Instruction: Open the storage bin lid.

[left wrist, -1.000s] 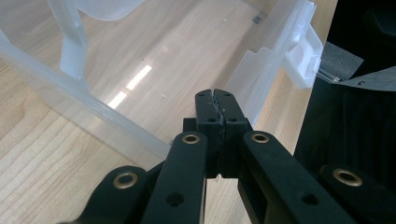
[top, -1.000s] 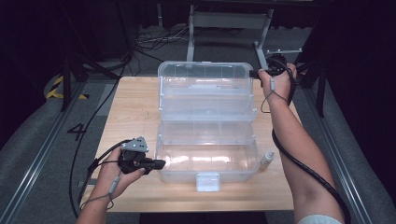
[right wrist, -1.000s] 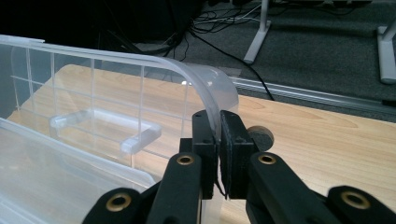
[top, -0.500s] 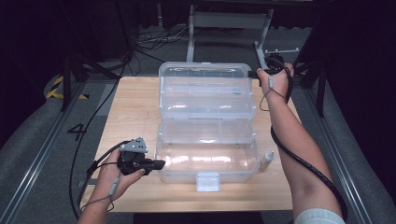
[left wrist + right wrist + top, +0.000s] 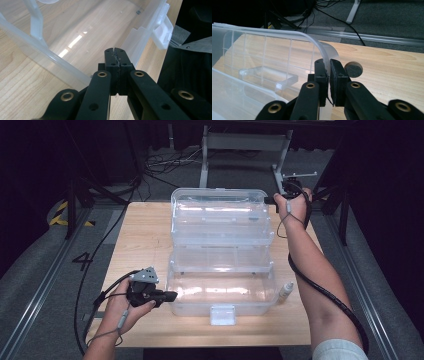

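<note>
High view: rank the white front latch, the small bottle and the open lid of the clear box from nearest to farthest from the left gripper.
From the left gripper:
1. white front latch, at the near edge, to its right.
2. small bottle, on the table right of the box.
3. open lid, at the far end.

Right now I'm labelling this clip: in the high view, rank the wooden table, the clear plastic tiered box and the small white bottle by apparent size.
1. Wooden table
2. Clear plastic tiered box
3. Small white bottle

Clear plastic tiered box (image 5: 222, 265) on wooden table, opened wide; lid (image 5: 220, 202) (ribbed) upright at far end
</note>
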Motion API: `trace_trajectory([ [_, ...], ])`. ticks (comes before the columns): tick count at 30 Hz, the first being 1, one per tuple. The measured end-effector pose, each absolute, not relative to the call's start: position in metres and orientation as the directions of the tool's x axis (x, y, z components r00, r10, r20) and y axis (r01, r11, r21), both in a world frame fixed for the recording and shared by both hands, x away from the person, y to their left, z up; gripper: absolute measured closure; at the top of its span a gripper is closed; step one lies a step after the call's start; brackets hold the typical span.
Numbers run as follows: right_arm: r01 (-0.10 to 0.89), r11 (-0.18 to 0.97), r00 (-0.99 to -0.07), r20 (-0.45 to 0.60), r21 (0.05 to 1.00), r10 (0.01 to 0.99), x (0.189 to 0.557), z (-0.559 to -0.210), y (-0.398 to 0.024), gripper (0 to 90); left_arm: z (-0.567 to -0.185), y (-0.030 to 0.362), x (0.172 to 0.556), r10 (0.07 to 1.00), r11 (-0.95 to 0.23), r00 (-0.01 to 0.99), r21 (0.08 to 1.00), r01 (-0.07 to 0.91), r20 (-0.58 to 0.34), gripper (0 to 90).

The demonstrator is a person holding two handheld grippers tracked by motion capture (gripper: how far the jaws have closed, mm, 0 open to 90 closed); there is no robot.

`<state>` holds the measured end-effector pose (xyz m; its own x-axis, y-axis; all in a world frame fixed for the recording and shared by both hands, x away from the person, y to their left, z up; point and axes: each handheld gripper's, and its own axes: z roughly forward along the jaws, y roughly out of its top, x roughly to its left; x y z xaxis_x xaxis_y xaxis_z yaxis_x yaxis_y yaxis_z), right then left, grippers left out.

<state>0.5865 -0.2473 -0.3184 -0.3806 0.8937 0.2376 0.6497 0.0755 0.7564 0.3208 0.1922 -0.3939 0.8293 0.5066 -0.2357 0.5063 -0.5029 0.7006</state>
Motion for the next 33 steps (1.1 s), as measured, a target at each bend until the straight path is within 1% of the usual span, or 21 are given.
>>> trace_trajectory([
  [9, 0.69, 0.063, -0.364, 0.27, 0.721, 0.891, 0.6, -0.329, -0.248, 85.3, -0.395, 0.191, 0.323, 0.5, -0.506, 0.832, 0.699, 0.505, -0.238, 90.0],
  [18, 0.717, 0.062, -0.348, 0.28, 0.695, 0.895, 0.609, -0.339, -0.247, 85.0, -0.396, 0.19, 0.324, 0.497, -0.509, 0.834, 0.698, 0.504, -0.239, 90.0],
  [33, 0.744, 0.032, -0.324, 0.319, 0.667, 0.891, 0.619, -0.356, -0.248, 84.5, -0.399, 0.186, 0.329, 0.486, -0.522, 0.839, 0.688, 0.504, -0.245, 90.0],
])
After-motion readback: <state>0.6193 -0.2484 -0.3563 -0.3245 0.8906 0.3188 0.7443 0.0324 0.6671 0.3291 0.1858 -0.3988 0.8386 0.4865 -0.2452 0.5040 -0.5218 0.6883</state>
